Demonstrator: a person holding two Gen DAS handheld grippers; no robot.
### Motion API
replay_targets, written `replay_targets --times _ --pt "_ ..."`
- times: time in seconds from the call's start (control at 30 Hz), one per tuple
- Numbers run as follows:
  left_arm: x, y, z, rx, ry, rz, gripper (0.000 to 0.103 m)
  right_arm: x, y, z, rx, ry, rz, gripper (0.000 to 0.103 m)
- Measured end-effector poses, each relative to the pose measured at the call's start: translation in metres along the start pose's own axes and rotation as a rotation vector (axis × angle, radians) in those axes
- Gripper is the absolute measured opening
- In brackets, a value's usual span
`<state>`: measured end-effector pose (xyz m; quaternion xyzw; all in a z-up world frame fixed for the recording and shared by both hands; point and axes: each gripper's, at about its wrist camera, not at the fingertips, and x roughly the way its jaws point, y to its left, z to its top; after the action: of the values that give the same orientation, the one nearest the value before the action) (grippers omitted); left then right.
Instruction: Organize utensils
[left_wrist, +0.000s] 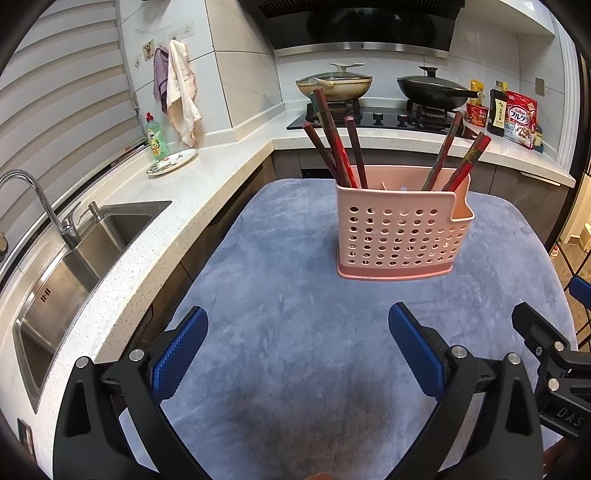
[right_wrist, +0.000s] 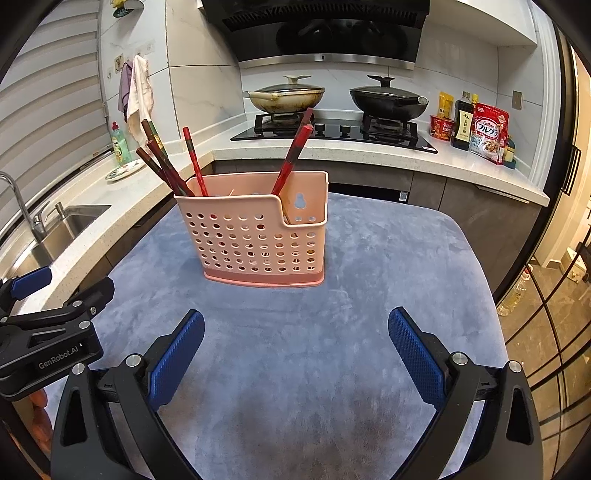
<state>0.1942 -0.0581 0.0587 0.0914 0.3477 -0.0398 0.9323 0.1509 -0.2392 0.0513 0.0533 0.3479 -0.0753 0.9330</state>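
A pink perforated utensil holder (left_wrist: 400, 236) stands upright on a blue-grey cloth (left_wrist: 288, 332); it also shows in the right wrist view (right_wrist: 258, 243). Several dark red chopsticks (left_wrist: 332, 147) lean in its left compartment and two more (left_wrist: 458, 162) in its right part; the right wrist view shows both groups (right_wrist: 166, 166) (right_wrist: 291, 162). My left gripper (left_wrist: 297, 325) is open and empty, short of the holder. My right gripper (right_wrist: 295, 326) is open and empty, also short of it. Each gripper shows at the other view's edge.
A white counter (left_wrist: 177, 206) with a steel sink (left_wrist: 85, 258) and tap runs along the left. A plate (left_wrist: 171, 161) and soap bottle stand behind it. A hob with two lidded pans (right_wrist: 284, 96) is at the back, food packets (right_wrist: 487, 133) at the back right.
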Motion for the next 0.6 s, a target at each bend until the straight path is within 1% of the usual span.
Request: replay_targets --times 0.6 --pt "0.0007 -0.0040 -0.0026 -0.003 0.009 -0.002 0.094 0.0024 0.0013 -0.0032 0.000 0.014 -0.002 0.096"
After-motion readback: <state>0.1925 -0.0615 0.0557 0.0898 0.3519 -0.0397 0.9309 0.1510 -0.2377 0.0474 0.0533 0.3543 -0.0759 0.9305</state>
